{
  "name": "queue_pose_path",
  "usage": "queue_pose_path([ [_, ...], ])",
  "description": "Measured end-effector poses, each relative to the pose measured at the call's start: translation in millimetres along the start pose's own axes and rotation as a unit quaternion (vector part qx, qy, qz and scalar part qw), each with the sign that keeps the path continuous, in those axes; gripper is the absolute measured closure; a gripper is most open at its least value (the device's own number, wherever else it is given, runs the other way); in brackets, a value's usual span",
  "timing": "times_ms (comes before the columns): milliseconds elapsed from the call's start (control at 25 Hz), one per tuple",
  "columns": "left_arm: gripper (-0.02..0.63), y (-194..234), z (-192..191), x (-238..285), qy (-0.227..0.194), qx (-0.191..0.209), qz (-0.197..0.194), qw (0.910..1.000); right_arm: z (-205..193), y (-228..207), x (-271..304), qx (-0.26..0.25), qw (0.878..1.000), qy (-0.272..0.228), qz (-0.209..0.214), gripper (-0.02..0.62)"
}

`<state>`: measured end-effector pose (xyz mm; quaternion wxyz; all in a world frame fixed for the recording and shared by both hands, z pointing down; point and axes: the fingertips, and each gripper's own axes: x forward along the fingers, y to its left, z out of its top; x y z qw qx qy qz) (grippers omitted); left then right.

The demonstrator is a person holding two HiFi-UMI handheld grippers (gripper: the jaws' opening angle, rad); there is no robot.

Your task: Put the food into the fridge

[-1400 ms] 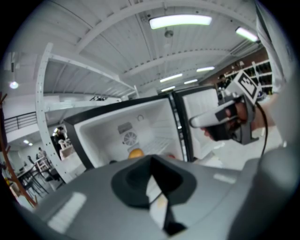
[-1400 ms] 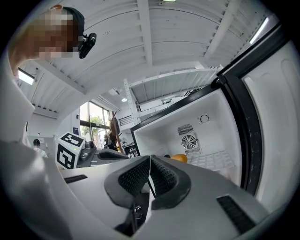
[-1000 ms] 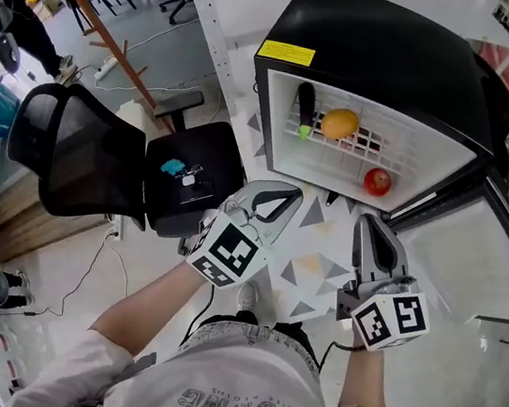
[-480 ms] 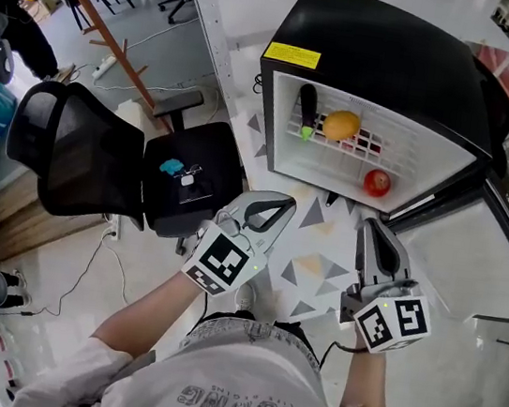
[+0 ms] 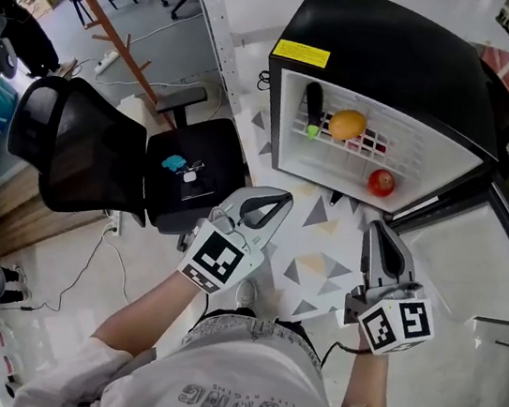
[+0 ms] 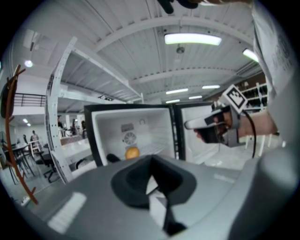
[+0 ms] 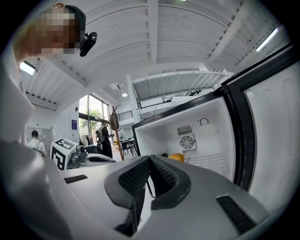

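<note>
"How much open room was there before the fridge (image 5: pixel 391 48)?"

"A strip of patterned floor (image 5: pixel 318 255) lay bare between its open front and the two grippers. Its door (image 5: pixel 474 259) stood wide open on the right. A black office chair (image 5: pixel 72 156) sat well off to the fridge's left."

"And inside the fridge?"

"An eggplant (image 5: pixel 314 102) and an orange fruit (image 5: pixel 348 125) lay just beside each other on the wire shelf (image 5: pixel 357 152). A red fruit (image 5: pixel 381 181) sat lower, nearer the door side."

"The hands?"

"Both reached toward the fridge's opening, roughly level and short of its front edge. The left gripper (image 5: pixel 286 198) was clenched on nothing. The right gripper (image 5: pixel 374 227) was likewise closed and empty."
</note>
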<state>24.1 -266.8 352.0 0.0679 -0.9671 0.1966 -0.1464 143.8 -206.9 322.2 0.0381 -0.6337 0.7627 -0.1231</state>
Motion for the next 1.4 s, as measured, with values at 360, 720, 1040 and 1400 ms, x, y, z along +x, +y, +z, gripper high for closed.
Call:
queue_pose_path([
  [360, 0.6, 4.3, -2.6, 0.5, 0.002, -0.001, 0.0, 1.0, -0.9, -0.4, 2.9, -0.004, 1.0, 0.004, 0.001, 0.592],
  [720, 0.6, 7.8, -6.4, 6.1, 0.006, -0.003, 0.003, 1.0, -1.7, -4.7, 6.4, -0.007, 1.0, 0.009, 0.004, 0.594],
  [1040, 0.6, 11.5, -8.6, 8.6, 0.009, -0.006, 0.007, 0.9999, -0.1, -5.5, 9.1, -0.003, 1.0, 0.009, 0.007, 0.594],
  [1400, 0.6, 13.6, -11.2, 9.8, 0.013, -0.008, 0.01, 0.9998, -2.0, -7.5, 9.1, -0.001, 1.0, 0.011, 0.007, 0.594],
])
